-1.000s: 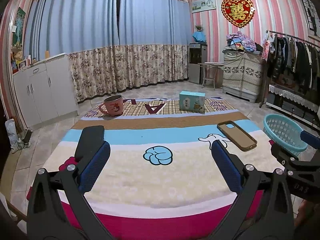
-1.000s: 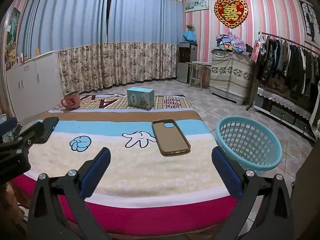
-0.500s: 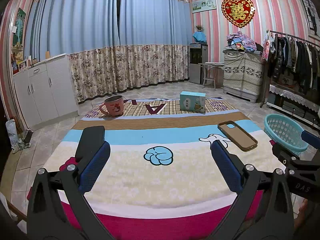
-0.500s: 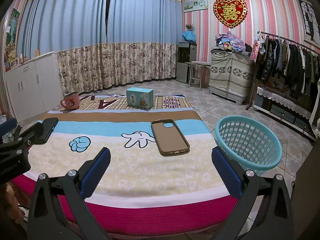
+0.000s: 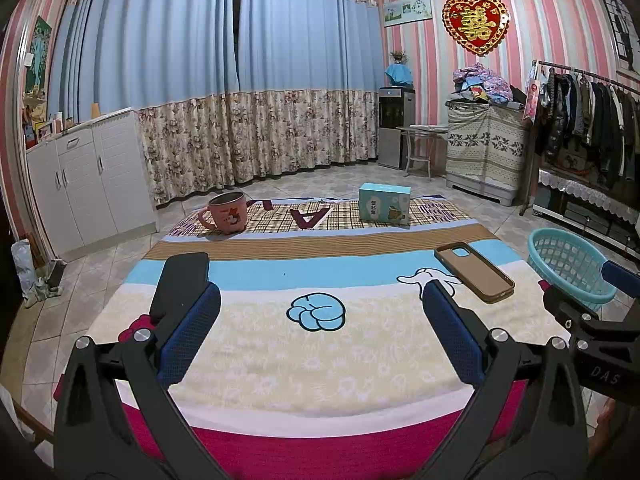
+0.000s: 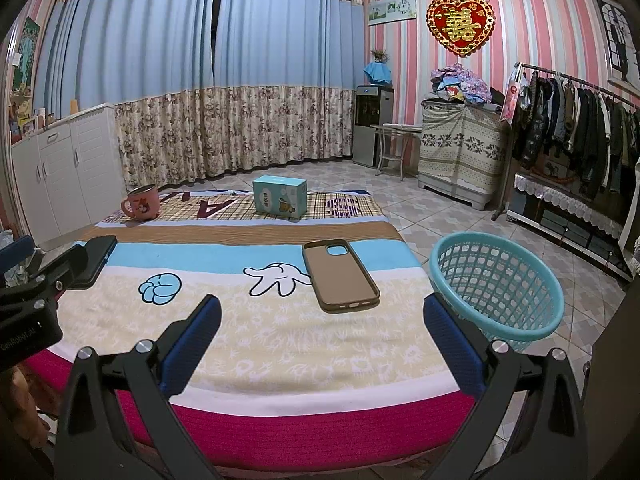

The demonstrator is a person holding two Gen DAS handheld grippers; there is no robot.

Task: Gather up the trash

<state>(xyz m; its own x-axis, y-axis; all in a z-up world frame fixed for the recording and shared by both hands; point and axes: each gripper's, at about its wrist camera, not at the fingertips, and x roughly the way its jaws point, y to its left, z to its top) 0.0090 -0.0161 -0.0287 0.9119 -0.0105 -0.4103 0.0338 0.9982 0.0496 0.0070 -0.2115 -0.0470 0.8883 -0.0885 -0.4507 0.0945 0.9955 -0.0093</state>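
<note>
Your left gripper (image 5: 320, 320) and right gripper (image 6: 320, 320) both hang spread wide and empty over the near edge of the blanket (image 6: 280, 340). The brown phone case (image 6: 339, 276) lies on it, beside the blue basket (image 6: 496, 280) on the floor.

Soft printed cloth blanket (image 6: 280, 344) — matt brown phone case (image 6: 339, 276), perforated plastic basket (image 6: 496, 284).

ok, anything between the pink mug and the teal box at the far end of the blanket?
Nothing stands between the pink mug and the teal box. Only the plaid strip of the blanket with a printed letter A lies there. Both wrist views show it.
</note>
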